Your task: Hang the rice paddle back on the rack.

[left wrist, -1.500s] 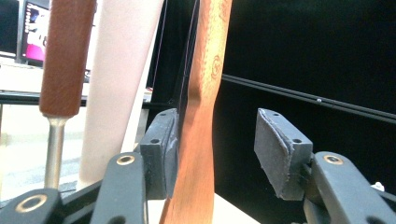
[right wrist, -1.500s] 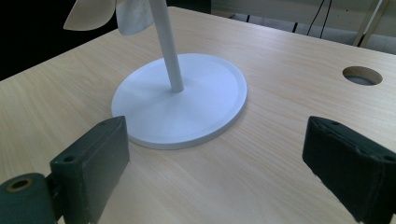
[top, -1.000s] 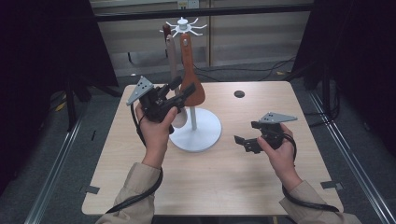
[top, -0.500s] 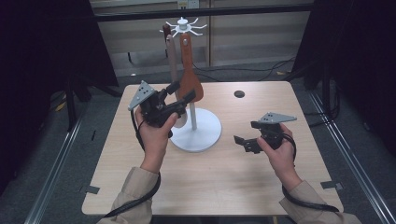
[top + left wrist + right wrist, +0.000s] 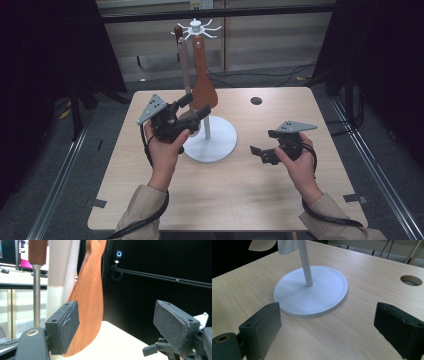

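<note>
Right gripper point(image 5: 262, 152): jaws spread, empty, near stand base point(image 5: 216, 145) | Left gripper point(image 5: 196, 107): jaws just opening, spread, spatula beside one pad, unpinched | Wooden spatula point(image 5: 202, 82): hanging from stand hook, above table point(image 5: 240, 200).

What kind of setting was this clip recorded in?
Most likely a lab recording cell, not a kitchen: a bare light wooden table with a round cable hole, black curtains on both sides, and a white utensil stand holding a brown wooden spatula.
</note>
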Demonstrator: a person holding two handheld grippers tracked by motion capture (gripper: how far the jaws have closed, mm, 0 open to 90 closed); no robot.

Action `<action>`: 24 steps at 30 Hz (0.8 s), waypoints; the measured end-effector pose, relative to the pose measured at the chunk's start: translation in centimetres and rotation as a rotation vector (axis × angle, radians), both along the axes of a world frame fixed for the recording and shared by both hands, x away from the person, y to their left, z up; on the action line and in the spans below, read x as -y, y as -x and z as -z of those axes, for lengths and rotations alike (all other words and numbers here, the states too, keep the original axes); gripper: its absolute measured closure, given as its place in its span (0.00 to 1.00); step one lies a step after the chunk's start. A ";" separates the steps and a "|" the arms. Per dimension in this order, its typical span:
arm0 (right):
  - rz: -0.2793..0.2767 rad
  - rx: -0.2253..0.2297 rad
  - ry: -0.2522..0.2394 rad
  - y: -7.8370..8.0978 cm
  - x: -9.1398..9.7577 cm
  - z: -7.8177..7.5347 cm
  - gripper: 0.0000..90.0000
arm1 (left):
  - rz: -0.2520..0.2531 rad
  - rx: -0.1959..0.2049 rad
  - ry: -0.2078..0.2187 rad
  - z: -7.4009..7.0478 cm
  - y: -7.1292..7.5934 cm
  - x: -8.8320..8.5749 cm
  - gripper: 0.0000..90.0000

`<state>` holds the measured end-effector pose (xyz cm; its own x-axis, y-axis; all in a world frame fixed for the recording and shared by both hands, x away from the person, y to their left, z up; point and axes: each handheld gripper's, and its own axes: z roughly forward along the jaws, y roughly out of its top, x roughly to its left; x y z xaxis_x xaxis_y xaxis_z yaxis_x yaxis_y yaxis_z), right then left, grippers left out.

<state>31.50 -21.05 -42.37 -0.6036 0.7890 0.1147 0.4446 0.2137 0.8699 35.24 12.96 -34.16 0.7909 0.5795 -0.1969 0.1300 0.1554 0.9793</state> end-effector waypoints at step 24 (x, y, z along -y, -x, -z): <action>-0.006 -0.004 0.005 0.0 0.0 0.1 0.08 | 0.083 -0.006 -0.083 1.5 0.8 1.2 0.13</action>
